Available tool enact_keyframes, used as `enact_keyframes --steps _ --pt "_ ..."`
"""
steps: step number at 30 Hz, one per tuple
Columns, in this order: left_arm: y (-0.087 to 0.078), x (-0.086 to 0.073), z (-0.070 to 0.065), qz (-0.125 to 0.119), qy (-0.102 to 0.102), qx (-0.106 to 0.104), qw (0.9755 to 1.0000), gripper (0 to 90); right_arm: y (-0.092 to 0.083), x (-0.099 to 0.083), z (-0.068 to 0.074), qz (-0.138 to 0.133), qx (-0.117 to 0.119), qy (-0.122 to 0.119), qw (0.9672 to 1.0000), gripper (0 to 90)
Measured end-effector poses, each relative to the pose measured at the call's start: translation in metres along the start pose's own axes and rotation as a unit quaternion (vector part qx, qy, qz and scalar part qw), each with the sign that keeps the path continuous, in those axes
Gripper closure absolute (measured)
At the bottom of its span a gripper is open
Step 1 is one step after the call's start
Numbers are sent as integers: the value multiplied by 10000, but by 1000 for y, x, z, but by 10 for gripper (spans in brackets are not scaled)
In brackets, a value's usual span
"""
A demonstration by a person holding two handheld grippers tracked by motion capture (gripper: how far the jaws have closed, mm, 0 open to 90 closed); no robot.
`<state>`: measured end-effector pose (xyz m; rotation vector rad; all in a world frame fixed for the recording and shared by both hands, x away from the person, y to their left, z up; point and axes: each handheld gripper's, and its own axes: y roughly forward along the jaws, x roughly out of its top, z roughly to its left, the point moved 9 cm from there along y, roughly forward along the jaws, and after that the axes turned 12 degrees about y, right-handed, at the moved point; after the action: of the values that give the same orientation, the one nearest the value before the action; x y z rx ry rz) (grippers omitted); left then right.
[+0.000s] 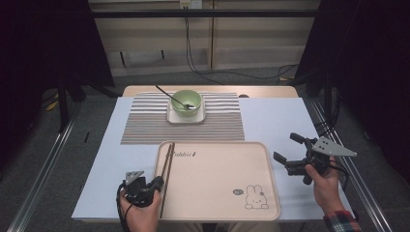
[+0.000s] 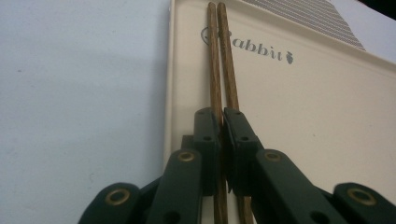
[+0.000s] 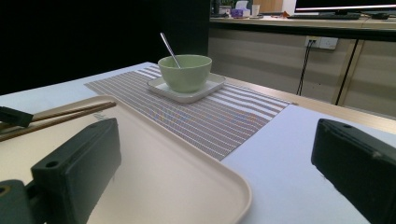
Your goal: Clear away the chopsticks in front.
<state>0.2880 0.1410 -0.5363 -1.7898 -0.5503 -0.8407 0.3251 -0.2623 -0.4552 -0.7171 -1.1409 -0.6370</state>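
Two brown wooden chopsticks (image 1: 167,164) lie side by side along the left edge of a beige tray (image 1: 217,179) printed with a rabbit. My left gripper (image 1: 158,182) is at their near end, its jaws shut on the chopsticks (image 2: 223,70), which run away from the left gripper (image 2: 223,135) over the tray (image 2: 303,116). My right gripper (image 1: 285,146) hovers to the right of the tray, open with nothing between its jaws. In the right gripper view, the right gripper (image 3: 217,163) faces across the tray corner (image 3: 187,186) toward the chopsticks (image 3: 60,114).
A green bowl (image 1: 186,100) with a metal spoon (image 1: 167,93) stands on a white square dish (image 1: 186,116) on a striped placemat (image 1: 145,121) beyond the tray. The white tabletop (image 1: 275,116) ends at metal rails on both sides.
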Motion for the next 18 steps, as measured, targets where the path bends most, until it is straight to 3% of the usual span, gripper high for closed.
enact_keyframes --steps 18 --pt "3 2 -4 -25 -11 -36 10000 789 0 0 1 1 15 25 10000 10"
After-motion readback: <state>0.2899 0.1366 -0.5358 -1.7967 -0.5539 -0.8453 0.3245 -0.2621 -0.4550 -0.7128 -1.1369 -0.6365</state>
